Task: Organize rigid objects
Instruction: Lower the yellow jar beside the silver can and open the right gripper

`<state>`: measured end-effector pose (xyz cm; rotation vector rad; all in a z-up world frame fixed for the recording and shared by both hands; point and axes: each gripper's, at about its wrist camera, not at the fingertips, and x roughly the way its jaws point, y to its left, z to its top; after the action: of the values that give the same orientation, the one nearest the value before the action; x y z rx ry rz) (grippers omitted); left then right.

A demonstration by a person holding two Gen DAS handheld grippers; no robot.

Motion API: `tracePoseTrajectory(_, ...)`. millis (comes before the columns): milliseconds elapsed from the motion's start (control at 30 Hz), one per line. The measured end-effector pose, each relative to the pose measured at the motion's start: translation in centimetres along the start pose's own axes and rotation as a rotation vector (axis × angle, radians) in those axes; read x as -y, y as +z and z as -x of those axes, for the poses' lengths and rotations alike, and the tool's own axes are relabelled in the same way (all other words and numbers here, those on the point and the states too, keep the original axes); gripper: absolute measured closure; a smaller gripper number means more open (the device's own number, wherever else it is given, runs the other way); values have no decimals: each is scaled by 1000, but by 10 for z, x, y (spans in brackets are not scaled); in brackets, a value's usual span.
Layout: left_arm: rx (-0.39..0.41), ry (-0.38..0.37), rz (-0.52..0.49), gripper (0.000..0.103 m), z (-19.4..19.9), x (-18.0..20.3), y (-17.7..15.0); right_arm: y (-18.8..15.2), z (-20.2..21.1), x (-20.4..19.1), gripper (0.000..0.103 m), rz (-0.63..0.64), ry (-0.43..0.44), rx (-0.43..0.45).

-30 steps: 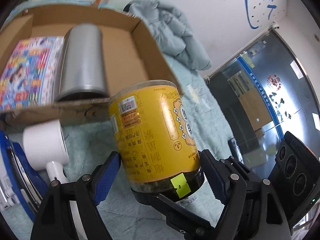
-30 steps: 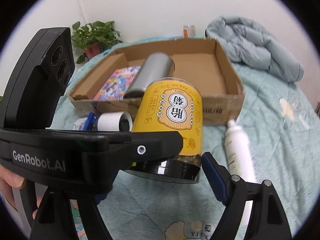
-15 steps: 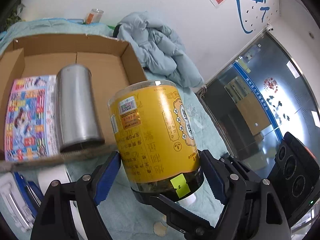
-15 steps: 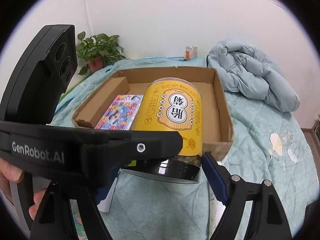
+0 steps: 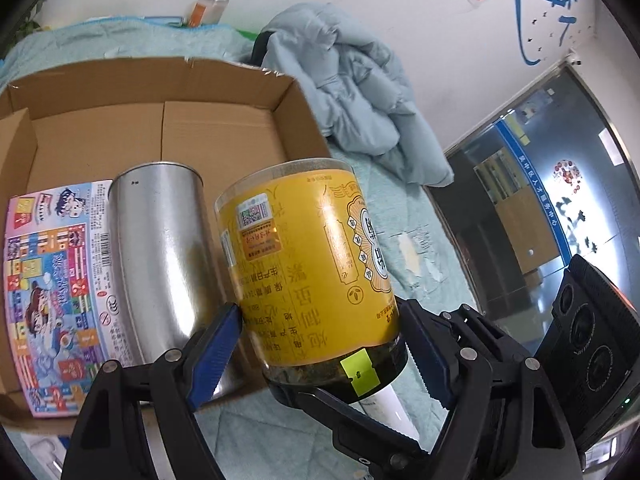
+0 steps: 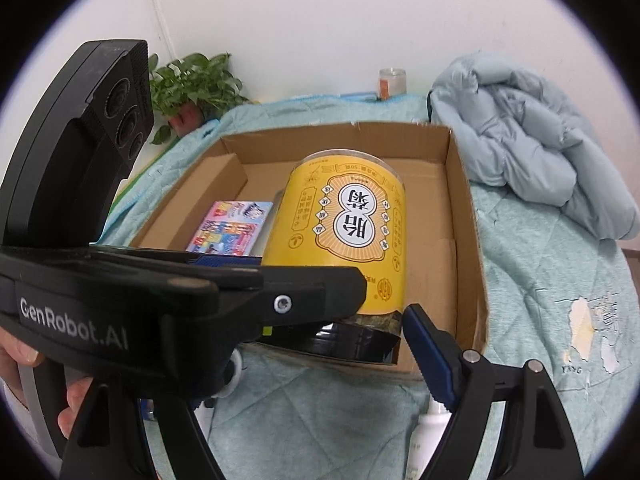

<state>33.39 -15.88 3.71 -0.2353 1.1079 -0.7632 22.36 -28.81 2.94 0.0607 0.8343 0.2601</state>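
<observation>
Yellow canister [image 5: 308, 276] of dried tea sits clamped between both tools at once: the left tool [image 5: 320, 356] presses its blue pads against the lower body near the dark lid end, and the right tool [image 6: 328, 320] bears on that same end from the other side, so each stands fairly wide and is closed on the canister. In the right wrist view the left tool's black body crosses the foreground and hides one right pad, so that contact is a judgement from the visible pad [image 6: 428, 352] against the lid rim.

The canister is held in the air, tilted with its lid end toward the tools, over the near edge of the cardboard box [image 5: 224, 92]. Inside the box, a silver metal tin [image 5: 160, 256] lies on its side just left of the canister, and a colourful printed box [image 5: 52, 288] lies flat left of the tin. Bare cardboard floor shows on the box's right side, beyond the canister.

Two items look stowed; the canister appears to be third, not yet set down. A white bottle [image 6: 430, 428] lies on the teal quilt [image 6: 540, 260] in front of the box, with other small white items nearby, seemingly left to pack. A pale blue padded jacket [image 6: 528, 140] is heaped right of the box.
</observation>
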Motion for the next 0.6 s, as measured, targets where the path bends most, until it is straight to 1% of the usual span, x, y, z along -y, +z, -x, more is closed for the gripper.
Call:
tracePoseTrajectory(100,-29,34,3,25,-16,-6,0,0,-14,8,21,-11,9,-35)
tracePoseTrajectory(200,-52,52,-2,29,-27,-8,-2,-5,-27,15,21,-27,16,-75)
tracePoseTrajectory(233,-55,63,-9,33,-28,-7,-3,-7,-29,17,21,-28,12,-80)
tracePoseTrajectory(267,-57,84,-21,35,-28,-6,-3,-7,-30,19,21,-29,13,-84)
tracePoseTrajectory(300,-55,94,-28,35,-28,-6,-5,-9,-33,21,21,-37,18,-95)
tracePoseTrajectory(367,-53,88,-17,35,-26,-7,-4,-12,-38,24,21,-52,12,-116)
tracePoseTrajectory(433,-36,96,-18,35,-19,-8,-6,-15,-43,24,21,-46,7,-131)
tracePoseTrajectory(533,2,139,-29,35,-4,-6,-12,-19,-46,21,21,-40,0,-138)
tracePoseTrajectory(600,73,183,-64,35,18,0,-24,-19,-42,18,20,-28,16,-133)
